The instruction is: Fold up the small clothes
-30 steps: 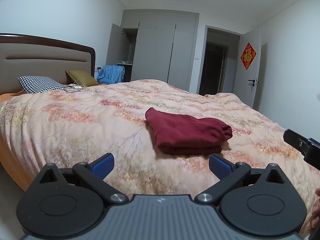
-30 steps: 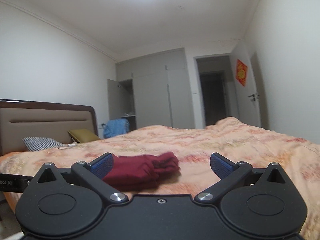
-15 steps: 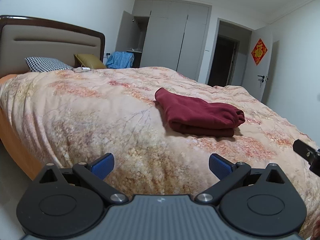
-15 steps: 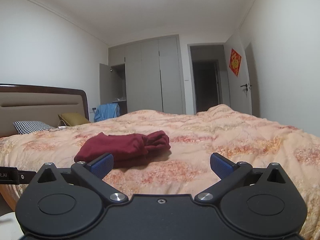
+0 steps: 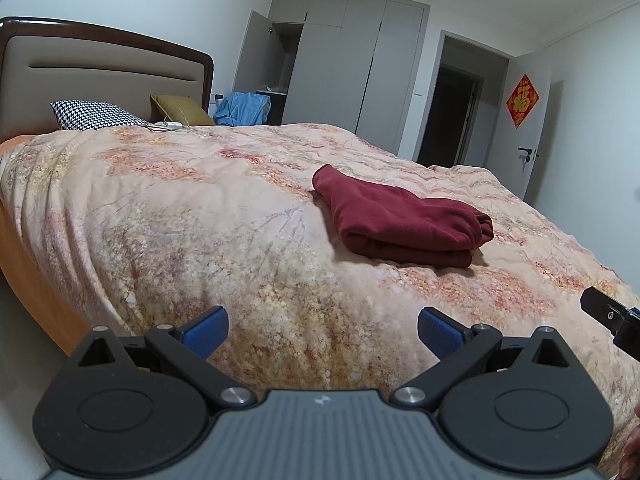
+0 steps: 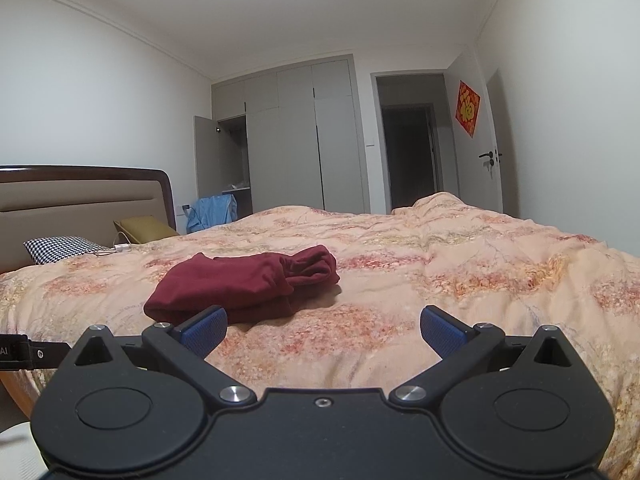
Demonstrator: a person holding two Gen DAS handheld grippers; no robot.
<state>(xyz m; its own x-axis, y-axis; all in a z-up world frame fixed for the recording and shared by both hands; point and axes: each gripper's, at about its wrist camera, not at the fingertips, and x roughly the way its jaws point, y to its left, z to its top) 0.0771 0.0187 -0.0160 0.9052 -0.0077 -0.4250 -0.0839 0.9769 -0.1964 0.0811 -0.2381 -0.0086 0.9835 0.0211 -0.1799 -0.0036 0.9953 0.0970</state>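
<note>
A dark red garment [image 5: 400, 218] lies folded into a thick bundle on the floral bedspread [image 5: 200, 208]. In the right wrist view the same red garment [image 6: 244, 284] sits left of centre, just beyond the left finger. My left gripper [image 5: 322, 332] is open over the near edge of the bed, well short of the garment, with nothing between its blue pads. My right gripper [image 6: 323, 330] is open too and holds nothing. The tip of the right gripper [image 5: 612, 316] shows at the right edge of the left wrist view.
A headboard [image 5: 100, 68], a houndstooth pillow [image 5: 94, 116] and an olive cushion [image 5: 178, 110] stand at the head of the bed. Blue cloth [image 5: 244, 108] hangs by an open grey wardrobe [image 5: 340, 64]. A dark doorway [image 5: 452, 120] and an open door [image 5: 532, 132] lie beyond.
Both grippers have drawn back and shifted slightly, so the folded red garment sits farther ahead on the bed. The garment itself has not moved, and both grippers stay open.
</note>
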